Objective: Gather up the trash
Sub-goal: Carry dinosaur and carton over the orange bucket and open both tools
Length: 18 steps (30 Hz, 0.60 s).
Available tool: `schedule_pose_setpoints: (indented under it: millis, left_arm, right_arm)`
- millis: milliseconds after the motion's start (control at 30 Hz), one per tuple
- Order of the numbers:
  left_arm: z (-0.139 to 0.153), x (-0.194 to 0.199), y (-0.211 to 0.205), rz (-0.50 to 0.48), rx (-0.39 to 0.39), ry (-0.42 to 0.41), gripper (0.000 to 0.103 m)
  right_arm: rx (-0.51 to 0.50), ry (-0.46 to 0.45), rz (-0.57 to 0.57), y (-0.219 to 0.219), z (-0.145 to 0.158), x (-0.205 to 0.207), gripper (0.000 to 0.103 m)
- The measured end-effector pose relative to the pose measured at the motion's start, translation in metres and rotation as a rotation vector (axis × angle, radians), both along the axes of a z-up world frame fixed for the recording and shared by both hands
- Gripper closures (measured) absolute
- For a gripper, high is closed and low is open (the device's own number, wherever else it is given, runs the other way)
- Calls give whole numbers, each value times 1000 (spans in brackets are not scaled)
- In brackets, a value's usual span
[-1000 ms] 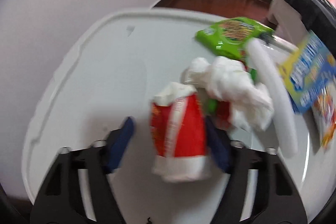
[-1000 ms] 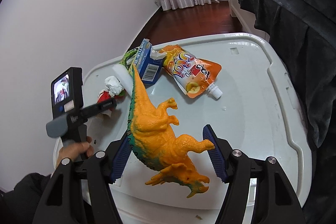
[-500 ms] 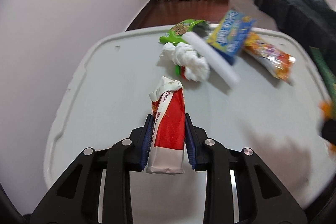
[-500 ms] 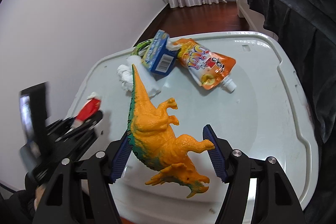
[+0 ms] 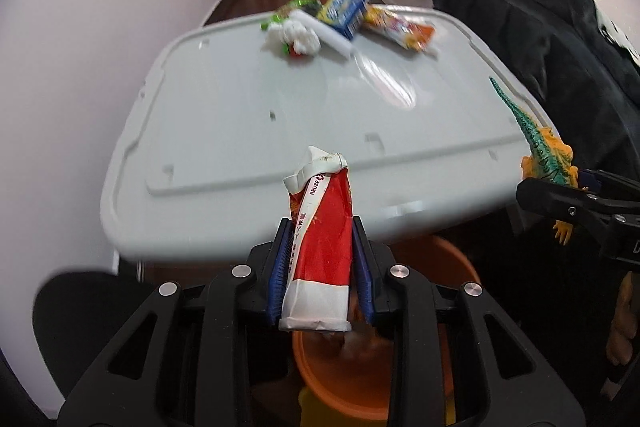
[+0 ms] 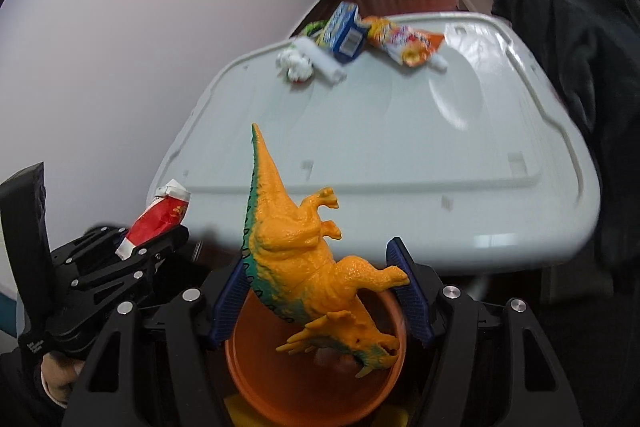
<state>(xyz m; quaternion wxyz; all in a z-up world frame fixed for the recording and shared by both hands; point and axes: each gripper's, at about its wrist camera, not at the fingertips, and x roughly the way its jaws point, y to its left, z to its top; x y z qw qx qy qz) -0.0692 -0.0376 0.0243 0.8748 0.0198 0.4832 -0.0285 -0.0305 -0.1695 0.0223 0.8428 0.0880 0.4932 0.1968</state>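
While your left gripper (image 5: 320,271) pinches the crushed red-and-white carton (image 5: 319,251) upright between its pads, the orange bin (image 5: 360,379) sits directly beneath, likely for the drop. Your right gripper (image 6: 322,301) clamps the orange toy dinosaur (image 6: 308,267) above that bin. Remaining wrappers: far edge of the white lid (image 5: 248,107).

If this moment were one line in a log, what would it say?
left gripper: shut on red wrapper | right gripper: holds dinosaur | both above orange bin | pile left on lid
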Motion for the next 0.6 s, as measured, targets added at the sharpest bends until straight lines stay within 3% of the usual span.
schedule_pose_setpoints:
  millis: [267,600]
  left_arm:
    - [-45,-40,-6,-42,-59,142,75]
    - [-86,-23,3,-2,-106,307,71]
  right_arm:
    - [-74,116,62,27,-42,-53,37]
    - [-132,218,51,31,-75,-40,37]
